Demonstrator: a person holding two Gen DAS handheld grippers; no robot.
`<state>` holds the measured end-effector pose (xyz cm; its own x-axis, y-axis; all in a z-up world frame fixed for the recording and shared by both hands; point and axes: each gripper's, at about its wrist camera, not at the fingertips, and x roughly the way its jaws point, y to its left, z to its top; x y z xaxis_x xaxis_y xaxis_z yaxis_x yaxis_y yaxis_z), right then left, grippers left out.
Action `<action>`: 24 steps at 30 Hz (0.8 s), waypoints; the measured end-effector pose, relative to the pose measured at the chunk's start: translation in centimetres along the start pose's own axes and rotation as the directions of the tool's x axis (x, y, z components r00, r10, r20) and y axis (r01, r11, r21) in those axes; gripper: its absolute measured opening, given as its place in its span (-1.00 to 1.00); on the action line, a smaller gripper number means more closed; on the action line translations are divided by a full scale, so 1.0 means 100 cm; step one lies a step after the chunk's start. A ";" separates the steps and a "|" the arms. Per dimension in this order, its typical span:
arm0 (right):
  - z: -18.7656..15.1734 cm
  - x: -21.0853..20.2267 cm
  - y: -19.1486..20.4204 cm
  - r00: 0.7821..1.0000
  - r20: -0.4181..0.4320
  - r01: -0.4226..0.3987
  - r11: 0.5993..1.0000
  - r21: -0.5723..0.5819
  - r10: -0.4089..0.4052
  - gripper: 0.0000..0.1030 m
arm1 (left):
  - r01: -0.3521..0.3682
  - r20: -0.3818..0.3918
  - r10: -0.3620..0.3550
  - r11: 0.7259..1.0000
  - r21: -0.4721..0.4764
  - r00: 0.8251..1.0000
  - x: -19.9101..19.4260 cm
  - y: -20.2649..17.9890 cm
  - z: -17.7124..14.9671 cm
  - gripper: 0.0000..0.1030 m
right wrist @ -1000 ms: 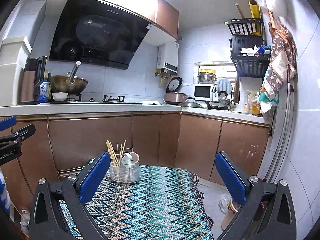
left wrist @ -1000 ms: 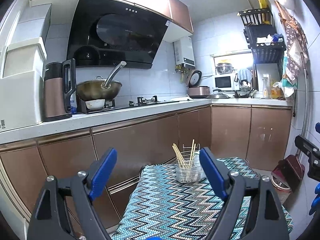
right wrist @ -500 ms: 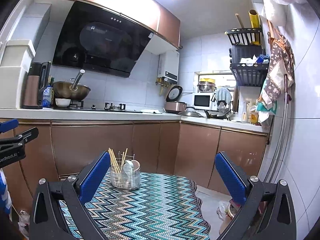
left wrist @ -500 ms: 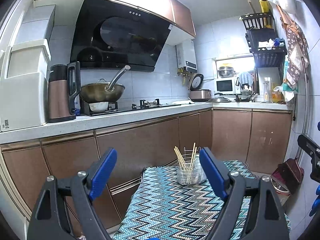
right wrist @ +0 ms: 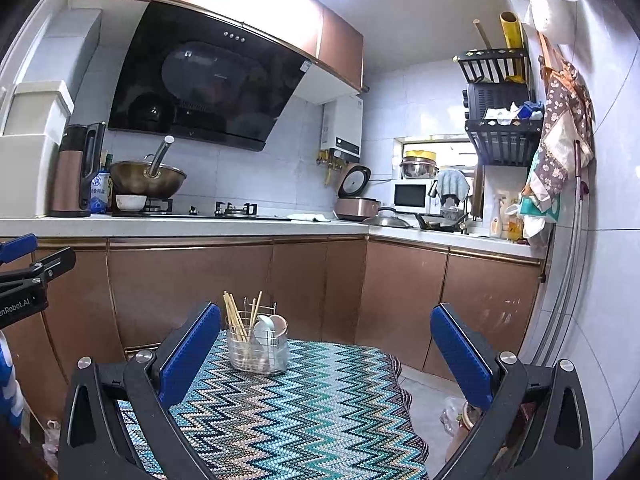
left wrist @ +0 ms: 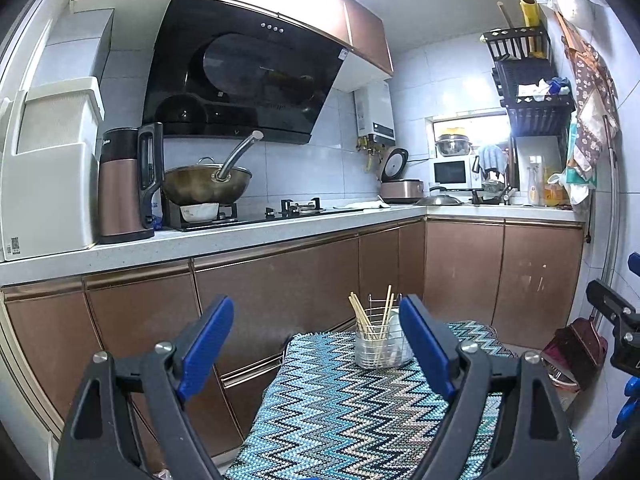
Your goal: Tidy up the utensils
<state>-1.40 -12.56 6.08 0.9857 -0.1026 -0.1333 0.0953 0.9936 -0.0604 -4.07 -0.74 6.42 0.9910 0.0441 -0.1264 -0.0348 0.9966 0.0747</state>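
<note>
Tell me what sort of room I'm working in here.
A small home kitchen, it seems: a wok on a gas hob under a range hood, a microwave on the counter, and a utensil holder on the cloth-covered table.

The right gripper (right wrist: pixel 326 354), blue-padded jaws spread wide, hangs above a zigzag-patterned woven tablecloth (right wrist: pixel 288 420). A clear holder (right wrist: pixel 257 350) with wooden chopsticks (right wrist: pixel 236 316) and white spoons (right wrist: pixel 267 326) stands near the cloth's far edge.
</note>
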 end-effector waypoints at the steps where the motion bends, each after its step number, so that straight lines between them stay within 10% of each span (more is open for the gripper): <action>1: 0.000 0.000 0.001 1.000 -0.002 -0.002 1.000 -0.001 0.002 0.99 | 0.001 -0.001 -0.001 1.000 0.000 1.000 0.000 0.000 0.000 0.65; 24: -0.006 0.007 0.009 0.999 -0.032 -0.043 0.999 -0.008 0.043 0.99 | 0.013 -0.012 -0.013 1.000 0.019 1.000 0.000 -0.001 -0.006 0.74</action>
<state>-0.71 -11.77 5.31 0.9839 -0.0617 -0.1676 0.0517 0.9967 -0.0629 -4.16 -0.81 5.78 0.9897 0.0324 -0.1392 -0.0197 0.9956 0.0918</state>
